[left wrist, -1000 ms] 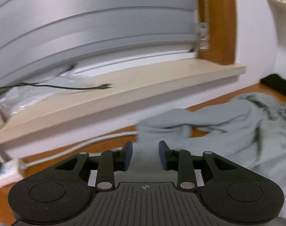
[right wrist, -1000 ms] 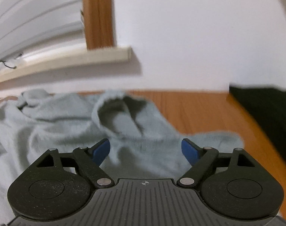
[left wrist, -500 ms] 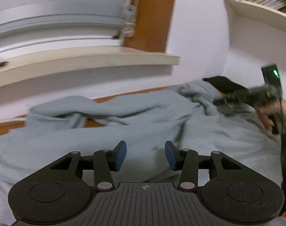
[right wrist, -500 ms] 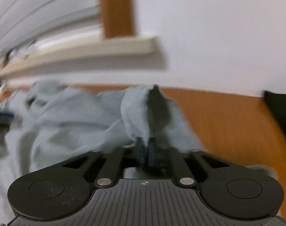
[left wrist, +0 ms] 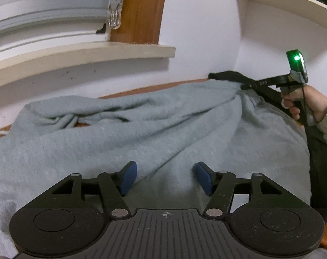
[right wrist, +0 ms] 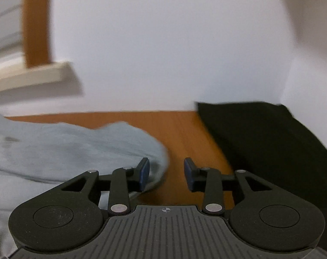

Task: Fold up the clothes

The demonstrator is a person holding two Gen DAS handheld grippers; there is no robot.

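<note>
A wooden bench [right wrist: 180,133] carries everything here, its orange-brown surface showing ahead of the right jaws and as a thin strip beyond the cloth in the left wrist view. Most of it lies under a pale grey-blue sweater [left wrist: 124,133], a soft knit garment spread in loose folds. In the left wrist view it fills the ground ahead of and beneath the left jaws, with a long ridge of cloth running from between them up and off to the right. In the right wrist view the sweater [right wrist: 55,146] lies to the left of the right jaws, and its rounded edge ends just beside the left-hand pad.

A black fabric item [right wrist: 271,142] sits on the bench ahead and to the right of the right jaws, against the white wall. A pale window sill [left wrist: 83,56] juts out above and beyond the left jaws, with a wooden frame post [left wrist: 139,10] rising from it.

The left gripper [left wrist: 166,178] hovers low over the sweater, its jaws spread wide with only cloth seen between them, nothing pinched. The right gripper [right wrist: 166,172] has its jaws spread too, bare bench showing in the gap. In the left wrist view a hand [left wrist: 303,101] grips the right gripper's handle far ahead to the right, its tip at the sweater's bunched far edge; contact there cannot be told.
</note>
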